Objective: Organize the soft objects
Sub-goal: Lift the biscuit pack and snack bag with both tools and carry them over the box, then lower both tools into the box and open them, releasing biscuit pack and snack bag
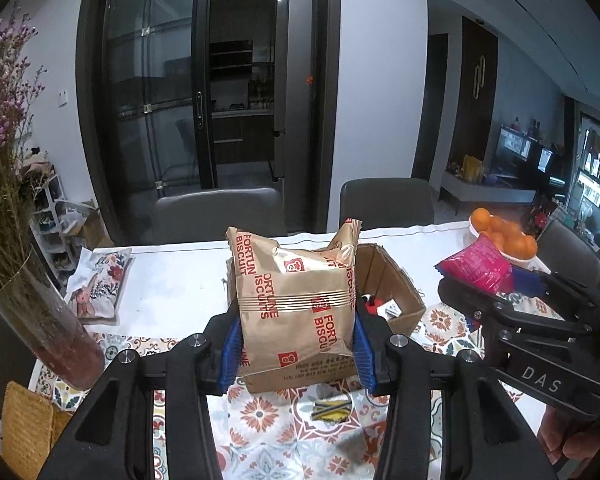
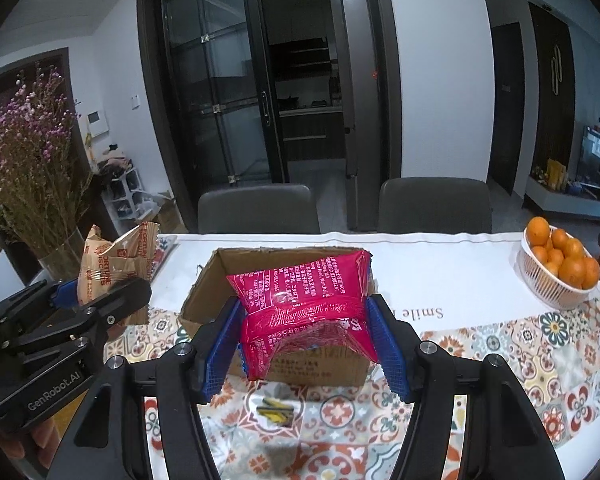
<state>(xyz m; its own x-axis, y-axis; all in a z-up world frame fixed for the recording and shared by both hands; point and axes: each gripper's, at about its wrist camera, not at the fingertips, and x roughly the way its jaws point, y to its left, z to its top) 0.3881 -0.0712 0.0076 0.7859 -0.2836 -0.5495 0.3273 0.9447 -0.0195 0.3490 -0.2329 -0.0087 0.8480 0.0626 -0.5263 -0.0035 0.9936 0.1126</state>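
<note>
My left gripper (image 1: 296, 344) is shut on a gold Fortune Biscuits bag (image 1: 296, 300) and holds it upright above the near edge of an open cardboard box (image 1: 396, 280). My right gripper (image 2: 306, 340) is shut on a pink snack bag (image 2: 304, 304), held over the same box (image 2: 204, 292). In the right wrist view the left gripper (image 2: 100, 300) with the gold bag (image 2: 112, 264) is at the left. In the left wrist view the right gripper (image 1: 484, 296) with the pink bag (image 1: 476, 264) is at the right.
A glass vase of dried purple flowers (image 1: 32, 300) stands at the left. A floral pouch (image 1: 100, 284) lies behind it. A white basket of oranges (image 2: 556, 268) sits at the far right. Two grey chairs (image 2: 256, 208) stand behind the table. A small yellow wrapper (image 2: 276, 412) lies on the patterned cloth.
</note>
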